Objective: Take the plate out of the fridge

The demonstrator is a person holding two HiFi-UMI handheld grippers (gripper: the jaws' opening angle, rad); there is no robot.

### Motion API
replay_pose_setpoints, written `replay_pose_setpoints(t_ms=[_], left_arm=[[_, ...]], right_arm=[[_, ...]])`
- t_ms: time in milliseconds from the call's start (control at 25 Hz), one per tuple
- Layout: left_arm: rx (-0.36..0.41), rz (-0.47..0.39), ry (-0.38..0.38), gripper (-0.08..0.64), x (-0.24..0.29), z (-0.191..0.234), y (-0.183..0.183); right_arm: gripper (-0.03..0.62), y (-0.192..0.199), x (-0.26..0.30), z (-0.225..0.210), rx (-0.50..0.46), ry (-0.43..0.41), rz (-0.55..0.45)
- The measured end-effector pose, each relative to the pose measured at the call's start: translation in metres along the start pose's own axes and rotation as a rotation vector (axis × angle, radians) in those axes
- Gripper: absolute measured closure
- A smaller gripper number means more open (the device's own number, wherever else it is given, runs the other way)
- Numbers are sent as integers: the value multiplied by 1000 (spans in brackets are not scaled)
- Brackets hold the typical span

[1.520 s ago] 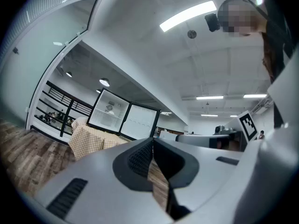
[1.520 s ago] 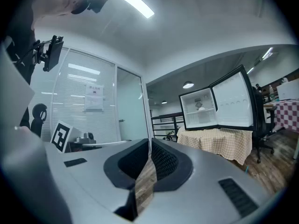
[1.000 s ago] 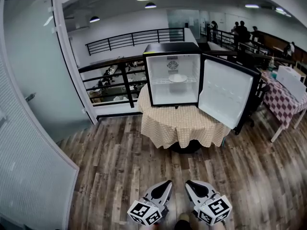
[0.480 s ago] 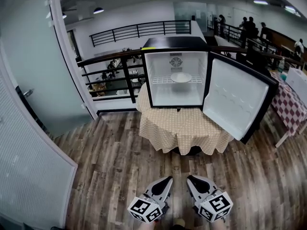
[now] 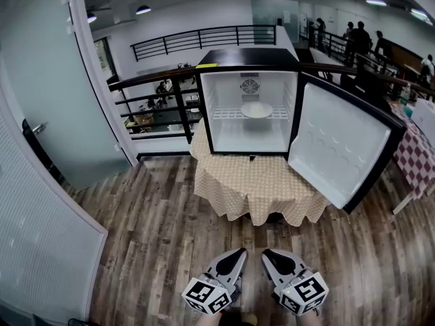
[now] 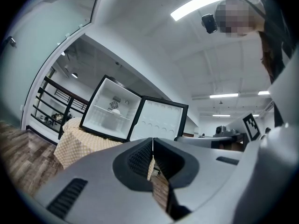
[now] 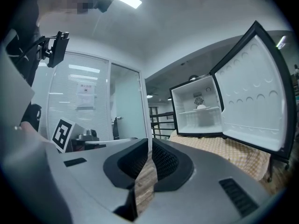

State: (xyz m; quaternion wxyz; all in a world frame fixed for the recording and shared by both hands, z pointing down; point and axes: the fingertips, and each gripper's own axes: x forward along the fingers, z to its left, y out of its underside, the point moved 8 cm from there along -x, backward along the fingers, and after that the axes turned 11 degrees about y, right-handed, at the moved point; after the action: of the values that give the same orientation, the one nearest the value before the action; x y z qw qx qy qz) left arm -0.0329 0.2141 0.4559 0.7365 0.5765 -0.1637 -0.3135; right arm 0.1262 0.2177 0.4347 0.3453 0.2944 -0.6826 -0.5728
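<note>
So the plate (image 5: pixel 256 109) is sitting on the wire shelf inside the fridge (image 5: pixel 248 58), roughly mid-height and centred, just under the little fan grille on the fridge's back wall. It's white and round, and nothing is touching it. The fridge door (image 5: pixel 340 151) is swung wide open to the fridge's right. The fridge stands on a tabletop (image 5: pixel 255 178) covered with a tan checked cloth that hangs down in front of the fridge.

The head view shows both claws low down, well in front of the fridge over the wood floor (image 5: pixel 156 229), side by side and pointing toward it: left claw (image 5: pixel 238 253) and right claw (image 5: pixel 268 255). You can't really judge the jaws from up there.

The gripper views sort that out. The left claw (image 6: pixel 153 146) has its tips pressed together with nothing between them, same for the right claw (image 7: pixel 150 146), which only shows a sliver of floor through the gap lower down. Both views also catch the plate as a small white blob on the fridge shelf (image 6: pixel 116 111) (image 7: pixel 201 107).

Only the head view shows the black railing (image 5: pixel 156 87) behind and left of the fridge. Only the right gripper view shows a paper notice (image 7: pixel 85 94) on the frosted wall, far left of the fridge.
</note>
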Motion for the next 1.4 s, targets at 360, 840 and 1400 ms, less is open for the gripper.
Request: replay_pose_setpoints(t_ms=[360, 840, 1400], left_arm=[[4, 8, -22, 548, 9, 18, -3], [11, 2, 53, 548, 83, 84, -21], [-6, 27, 117, 548, 161, 182, -54]], right_arm=[[546, -1, 20, -12, 18, -3, -1], [545, -21, 87, -63, 4, 38, 2], [545, -48, 188, -121, 43, 109, 20]])
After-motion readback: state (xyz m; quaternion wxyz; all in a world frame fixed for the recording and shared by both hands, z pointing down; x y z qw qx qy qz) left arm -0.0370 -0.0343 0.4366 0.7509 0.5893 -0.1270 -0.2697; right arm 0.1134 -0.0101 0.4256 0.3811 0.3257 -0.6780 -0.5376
